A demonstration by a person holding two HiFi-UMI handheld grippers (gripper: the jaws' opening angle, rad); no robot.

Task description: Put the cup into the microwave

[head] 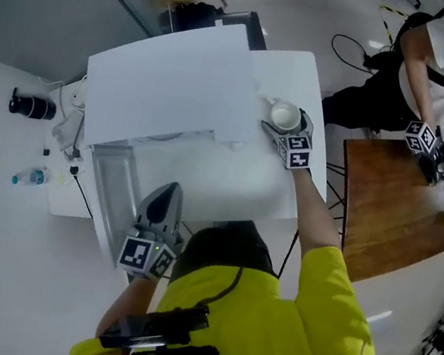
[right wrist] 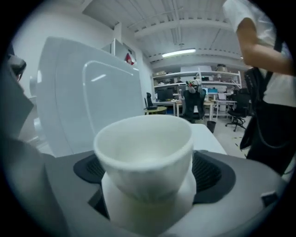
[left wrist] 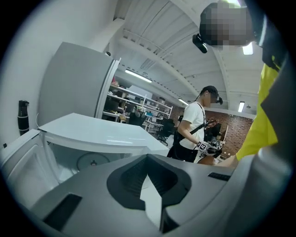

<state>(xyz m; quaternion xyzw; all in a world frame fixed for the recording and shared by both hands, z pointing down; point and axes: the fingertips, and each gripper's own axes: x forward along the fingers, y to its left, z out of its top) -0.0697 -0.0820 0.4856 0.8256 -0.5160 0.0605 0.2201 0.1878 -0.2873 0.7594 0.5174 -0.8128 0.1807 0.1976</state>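
Tongs on the left [head: 166, 192] are seen with their jaws drawn together to a thin slit, and nothing is held in them; they are kept low before the open front of the white microwave [head: 171, 80], beside its swung-out door [head: 114, 184]. In the left gripper view the round glass turntable [left wrist: 92, 162] is seen inside the cavity, with no cup on it. The cup is well apart from these tongs, on the far side of the oven.

Further right, the right tongs [head: 286, 124] are spread wide, and the cup [right wrist: 144, 152] is found between the two jaws. In the right gripper view a dark pad is seen on either side of it, and neither is pressed against its wall, so the cup is framed but not clamped. It is stood upright on the white counter [head: 300, 72], just beside the microwave's right side and outside it.

The cup is plain white and empty, narrowed from a wide round rim towards its base. No handle is shown in either view.
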